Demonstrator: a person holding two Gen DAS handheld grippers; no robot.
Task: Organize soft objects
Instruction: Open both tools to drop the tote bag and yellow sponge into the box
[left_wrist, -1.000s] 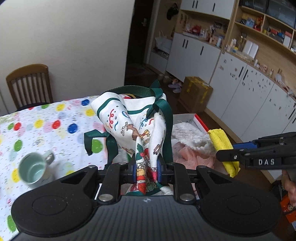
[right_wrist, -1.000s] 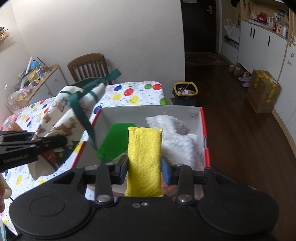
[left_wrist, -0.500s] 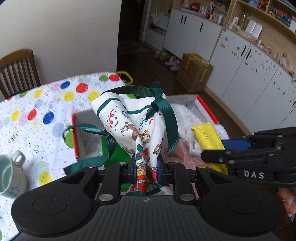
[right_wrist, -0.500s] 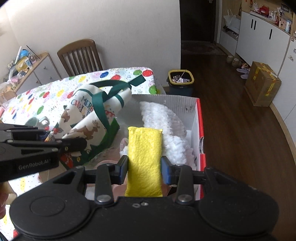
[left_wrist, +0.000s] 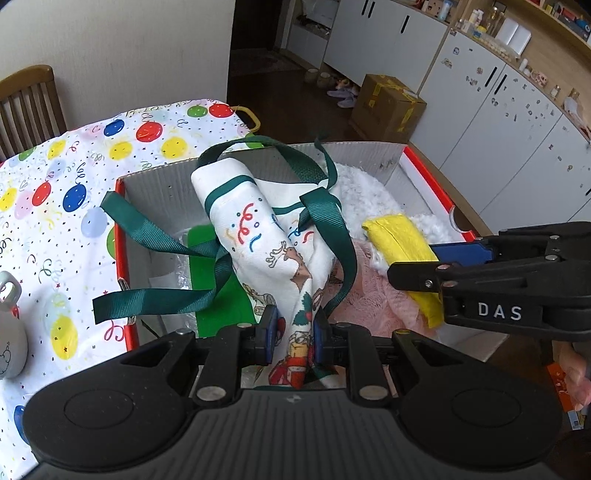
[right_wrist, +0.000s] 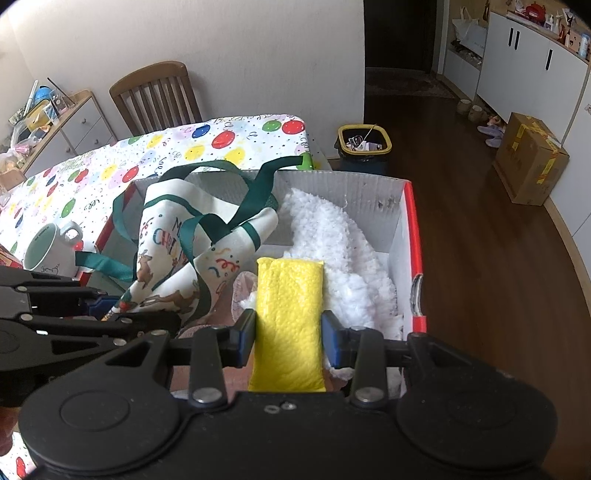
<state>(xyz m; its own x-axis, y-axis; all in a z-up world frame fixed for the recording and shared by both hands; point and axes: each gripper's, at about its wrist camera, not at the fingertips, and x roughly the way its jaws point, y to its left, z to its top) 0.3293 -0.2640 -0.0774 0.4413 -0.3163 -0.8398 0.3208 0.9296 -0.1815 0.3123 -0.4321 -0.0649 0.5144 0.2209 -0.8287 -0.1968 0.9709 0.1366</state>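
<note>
Left gripper clamped on Christmas-print cloth bag (green straps trailing) over box; right gripper clamped on yellow pouch above box's right side.

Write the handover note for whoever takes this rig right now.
Left claw: shut on the Christmas tote bag, held over the box.
Right claw: shut on the yellow pouch, also over the box.
Already in the box: white fluffy item, pink knit, green piece.
Left: lower and release both. The mug sits on the table beside the box.
</note>
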